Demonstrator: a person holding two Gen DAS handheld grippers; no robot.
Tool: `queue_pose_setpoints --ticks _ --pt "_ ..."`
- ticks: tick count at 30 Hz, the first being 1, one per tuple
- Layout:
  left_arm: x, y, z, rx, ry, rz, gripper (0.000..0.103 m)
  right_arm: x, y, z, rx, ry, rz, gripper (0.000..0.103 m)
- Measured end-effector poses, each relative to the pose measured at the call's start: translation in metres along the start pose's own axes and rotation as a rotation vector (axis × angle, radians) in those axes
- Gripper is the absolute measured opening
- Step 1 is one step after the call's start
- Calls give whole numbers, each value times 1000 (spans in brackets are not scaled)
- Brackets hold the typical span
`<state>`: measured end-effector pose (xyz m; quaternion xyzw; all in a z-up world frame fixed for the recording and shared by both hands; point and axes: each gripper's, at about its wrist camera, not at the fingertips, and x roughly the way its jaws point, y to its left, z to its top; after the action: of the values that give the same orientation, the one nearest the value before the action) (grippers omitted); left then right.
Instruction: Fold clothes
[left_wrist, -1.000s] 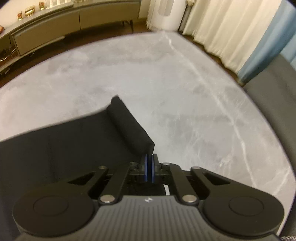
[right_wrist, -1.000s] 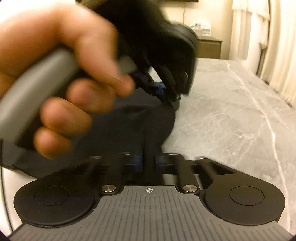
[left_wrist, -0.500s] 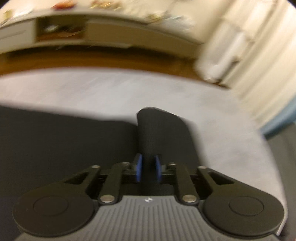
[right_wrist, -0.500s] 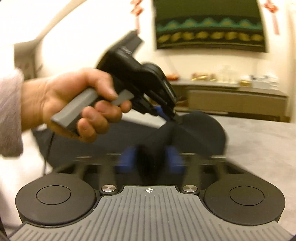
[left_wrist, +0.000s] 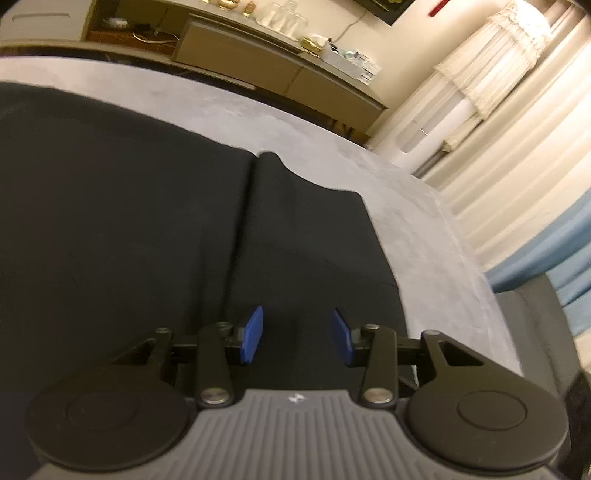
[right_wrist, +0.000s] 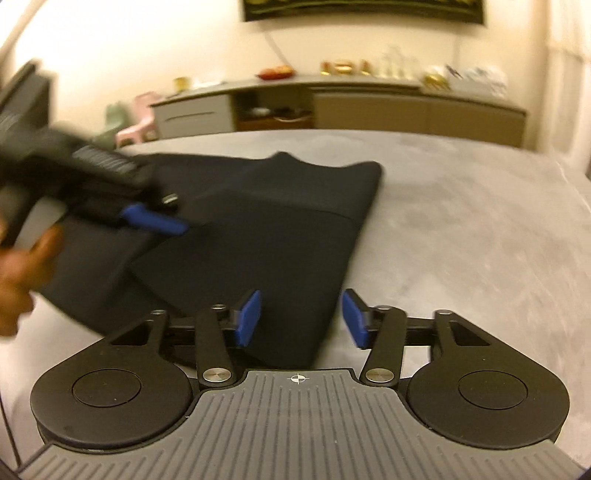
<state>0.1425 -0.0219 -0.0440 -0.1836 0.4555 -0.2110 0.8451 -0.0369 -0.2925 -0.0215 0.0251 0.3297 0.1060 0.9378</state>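
A black garment (left_wrist: 147, 229) lies flat on the grey marble table (left_wrist: 424, 221), with one part folded over the rest. My left gripper (left_wrist: 297, 336) hovers low over the folded layer. Its jaws are opening, and the blue pads (left_wrist: 253, 334) press on nothing. In the right wrist view the same garment (right_wrist: 258, 240) shows its folded flap on top. My right gripper (right_wrist: 301, 319) stands over the garment's near right edge. Its jaws are closing a little, with the pads apart from the cloth. The left gripper (right_wrist: 181, 227), blurred and held by a hand (right_wrist: 18, 273), is above the garment's left side.
A long low sideboard (right_wrist: 369, 107) with small items stands behind the table. Pale curtains (left_wrist: 498, 129) hang on the right, and a grey seat (left_wrist: 535, 332) stands by the table's right edge. Small pink and green stools (right_wrist: 136, 125) are at the far left. Bare table (right_wrist: 461, 221) extends right.
Both grippers were shut on a raised fold of black cloth. They have carried it over and let go, so the fold now lies flat. The left gripper has drawn away to the left.
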Motion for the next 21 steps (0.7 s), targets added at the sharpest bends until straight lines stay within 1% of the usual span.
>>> queue_pose_setpoints --ticks 1,3,7,8,10,11,12,13,14,15,16,17,18,19,20,21 --pt "0 -1 -2 -2 8 0 20 1 -5 1 27 11 -4 63" --pt "-1 -5 -8 -12 18 -3 2 -1 -9 2 50 17 9 62" --pt "-9 -17 -23 -26 17 -12 0 3 -13 4 39 22 -10 45" --pt "-11 -20 -26 -24 14 -7 0 4 -16 4 51 25 -7 45" --pt "-12 -22 -28 -7 10 36 1 13 -23 6 85 33 8 46" --pt "-11 -23 -28 5 3 62 2 11 -26 6 114 35 26 56" --pt "-16 -21 -26 15 -15 89 7 13 -30 6 143 42 48 61" --pt "-20 -21 -24 39 -45 137 18 15 -32 5 163 46 61 63" --pt "-24 -21 -22 63 -75 186 22 17 -34 5 183 50 73 63" --pt "-26 -21 -20 87 -99 226 31 19 -36 5 202 54 84 63" --pt "-23 -22 -18 113 -97 232 32 20 -37 5 210 54 85 63" --pt "-17 -23 -17 125 -69 215 32 20 -38 6 217 53 84 63" --pt "-13 -23 -18 129 -36 182 31 20 -39 6 223 53 82 63" --pt "-9 -23 -19 133 -7 155 27 21 -39 6 228 54 79 64" --pt "-5 -24 -21 140 12 149 19 21 -40 6 232 55 77 64" --pt "-1 -24 -22 144 33 143 0 22 -41 7 237 56 75 64"
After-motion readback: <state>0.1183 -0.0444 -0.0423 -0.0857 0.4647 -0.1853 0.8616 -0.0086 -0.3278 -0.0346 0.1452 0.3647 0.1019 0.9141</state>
